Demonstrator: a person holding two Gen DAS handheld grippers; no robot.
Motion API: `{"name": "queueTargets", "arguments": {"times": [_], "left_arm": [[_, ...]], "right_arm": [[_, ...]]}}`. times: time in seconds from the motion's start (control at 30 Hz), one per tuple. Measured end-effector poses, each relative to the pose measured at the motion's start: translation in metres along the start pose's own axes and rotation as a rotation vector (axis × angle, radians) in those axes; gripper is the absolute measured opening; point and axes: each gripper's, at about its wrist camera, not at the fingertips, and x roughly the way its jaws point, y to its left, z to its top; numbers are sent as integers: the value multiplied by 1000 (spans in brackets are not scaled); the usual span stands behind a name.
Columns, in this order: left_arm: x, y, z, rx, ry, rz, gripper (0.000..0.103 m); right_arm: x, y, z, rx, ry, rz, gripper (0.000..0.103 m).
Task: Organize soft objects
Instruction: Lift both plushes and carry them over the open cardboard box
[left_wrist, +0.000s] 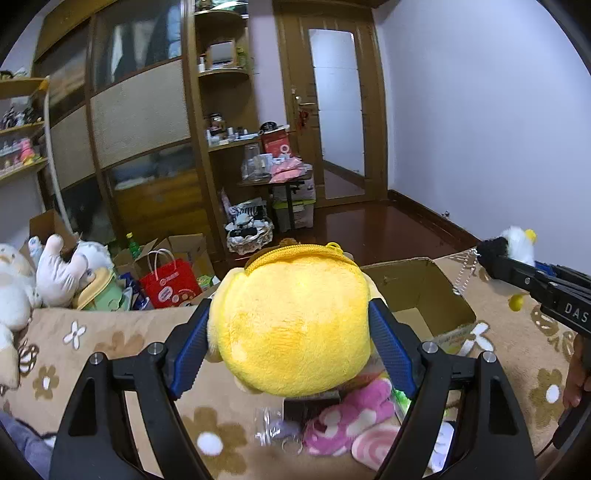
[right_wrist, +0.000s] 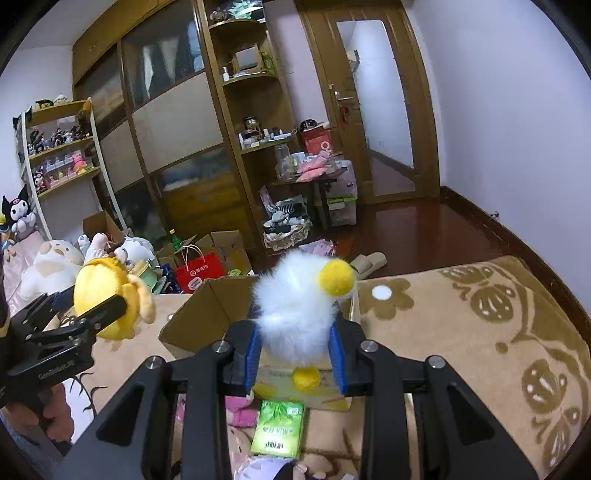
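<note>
My left gripper (left_wrist: 291, 332) is shut on a round yellow plush pouch with a zipper (left_wrist: 295, 325), held above the bed in front of an open cardboard box (left_wrist: 417, 291). It also shows in the right wrist view (right_wrist: 107, 299). My right gripper (right_wrist: 297, 354) is shut on a fluffy white plush chick with a yellow beak (right_wrist: 299, 310), held over the same box (right_wrist: 207, 314). In the left wrist view the chick (left_wrist: 515, 243) shows at the right edge. A pink plush (left_wrist: 354, 417) lies on the bed below the left gripper.
The bed has a tan flowered blanket (right_wrist: 461, 332). A green packet (right_wrist: 279, 428) lies below the right gripper. White plush toys (left_wrist: 55, 273) sit at the left. A red paper bag (left_wrist: 171, 282) and boxes stand on the floor by the wardrobe.
</note>
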Motion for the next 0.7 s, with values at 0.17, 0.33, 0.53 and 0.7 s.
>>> {"name": "queueTargets", "arguments": {"times": [0.17, 0.33, 0.53, 0.7], "left_arm": [[20, -5, 10, 25, -10, -21, 81], [45, -7, 10, 25, 10, -19, 81], [78, -1, 2, -1, 84, -29, 82], [99, 3, -7, -14, 144, -54, 82]], "right_arm": [[13, 1, 4, -37, -5, 1, 33], [38, -4, -2, -26, 23, -1, 33], [63, -12, -13, -25, 62, -2, 34], [79, -12, -21, -25, 99, 3, 35]]}}
